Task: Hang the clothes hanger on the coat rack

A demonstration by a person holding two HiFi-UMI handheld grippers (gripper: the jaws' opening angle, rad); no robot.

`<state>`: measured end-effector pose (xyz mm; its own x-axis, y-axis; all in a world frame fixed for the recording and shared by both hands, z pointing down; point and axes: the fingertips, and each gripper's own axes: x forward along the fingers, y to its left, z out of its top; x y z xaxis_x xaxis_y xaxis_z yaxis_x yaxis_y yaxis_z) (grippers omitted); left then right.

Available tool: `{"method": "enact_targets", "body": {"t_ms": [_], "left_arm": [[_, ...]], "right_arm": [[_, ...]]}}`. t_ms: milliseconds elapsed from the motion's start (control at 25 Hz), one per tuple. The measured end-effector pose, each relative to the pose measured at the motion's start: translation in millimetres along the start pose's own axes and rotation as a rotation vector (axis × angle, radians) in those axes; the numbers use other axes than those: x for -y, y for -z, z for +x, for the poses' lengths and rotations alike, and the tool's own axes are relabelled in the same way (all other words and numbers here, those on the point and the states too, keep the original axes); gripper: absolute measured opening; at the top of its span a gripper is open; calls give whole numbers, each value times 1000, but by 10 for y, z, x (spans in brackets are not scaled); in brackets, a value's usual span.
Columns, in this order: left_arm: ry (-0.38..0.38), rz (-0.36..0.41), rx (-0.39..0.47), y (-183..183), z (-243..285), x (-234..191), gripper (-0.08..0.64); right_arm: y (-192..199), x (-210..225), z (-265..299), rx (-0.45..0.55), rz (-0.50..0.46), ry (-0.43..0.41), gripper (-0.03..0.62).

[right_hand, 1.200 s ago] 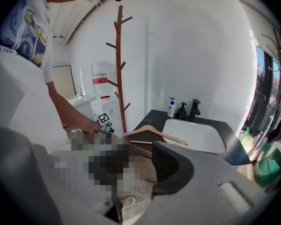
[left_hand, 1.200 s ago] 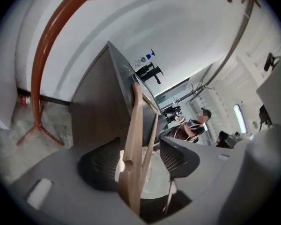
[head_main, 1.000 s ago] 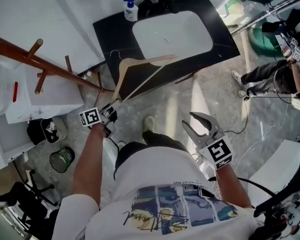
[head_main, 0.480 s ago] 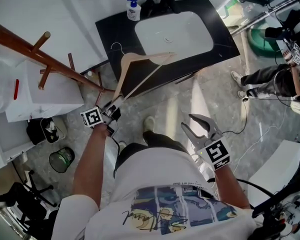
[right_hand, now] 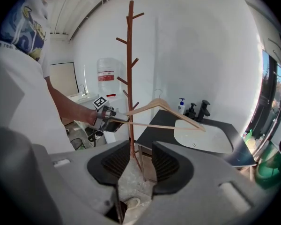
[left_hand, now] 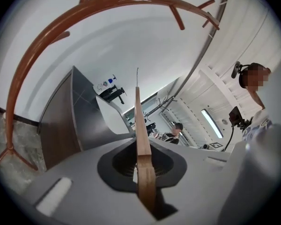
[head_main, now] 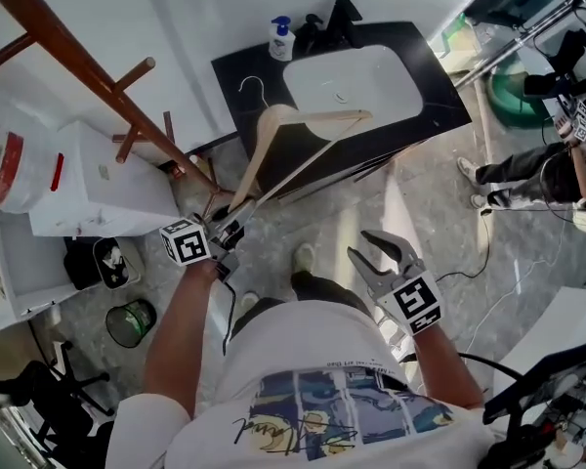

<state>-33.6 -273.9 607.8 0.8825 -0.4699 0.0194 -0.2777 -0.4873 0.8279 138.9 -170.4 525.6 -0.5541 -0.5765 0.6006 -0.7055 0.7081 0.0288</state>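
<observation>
A pale wooden hanger [head_main: 317, 118] with a wire hook [head_main: 254, 86] is held up in front of the sink counter. My left gripper [head_main: 236, 221] is shut on the hanger's near end. In the left gripper view the hanger [left_hand: 139, 139] stands edge-on between the closed jaws of that gripper [left_hand: 143, 175]. The brown wooden coat rack [head_main: 78, 66] with peg branches rises at the left, apart from the hanger. In the right gripper view the hanger [right_hand: 164, 107] hangs just right of the rack's pole [right_hand: 130, 78]. My right gripper [head_main: 373, 249] is open and empty, lower right.
A black counter [head_main: 244, 76] holds a white basin [head_main: 352, 86], a soap bottle [head_main: 280, 39] and a dark faucet [head_main: 337, 18]. A white water dispenser [head_main: 78, 184] stands by the rack, with a bin [head_main: 127, 320] below. Another person [head_main: 537, 164] stands at the right.
My left gripper has risen with the hanger, lifting it off the counter's edge and nearer the rack's pegs. My right gripper has shifted slightly and stays open.
</observation>
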Motion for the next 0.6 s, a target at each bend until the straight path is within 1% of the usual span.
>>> {"method": "enact_targets", "body": {"t_ms": [160,360,600], "left_arm": [[27,93,-33,-107,-217,427,27],[61,179,-64,-204,-583,1078,26],[97,299,-87,-457,-1083,1770,26]], "right_arm": [[-68,-241,71,24,-5,-18,144],[-89,-601,66,47,-2,-26,144],[-93,-1047,56,69,-3,-28,144]]}}
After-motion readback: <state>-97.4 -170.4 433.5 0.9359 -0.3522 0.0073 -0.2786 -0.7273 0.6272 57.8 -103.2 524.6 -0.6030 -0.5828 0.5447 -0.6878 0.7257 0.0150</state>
